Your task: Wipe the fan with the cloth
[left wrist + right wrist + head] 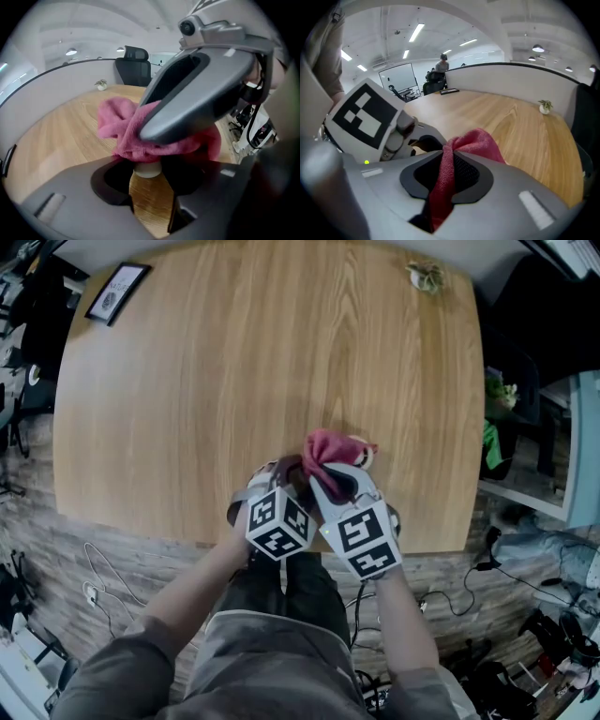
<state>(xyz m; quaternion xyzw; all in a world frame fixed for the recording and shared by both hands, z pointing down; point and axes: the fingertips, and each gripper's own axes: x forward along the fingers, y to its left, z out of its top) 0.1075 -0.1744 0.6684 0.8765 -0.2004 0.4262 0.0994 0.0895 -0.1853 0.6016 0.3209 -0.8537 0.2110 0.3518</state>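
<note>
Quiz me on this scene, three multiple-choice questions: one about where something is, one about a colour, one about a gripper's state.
1. Where on the table is the picture frame? A far left corner; B near right corner; C centre.
2. What colour is the cloth? A blue; B pink; C white.
3. The right gripper is: A open, empty; B shut on the cloth; C shut on a plant.
Answers: 1 A, it lies at the head view's top left; 2 B, pink in every view; 3 B, the cloth is pinched between its jaws.
</note>
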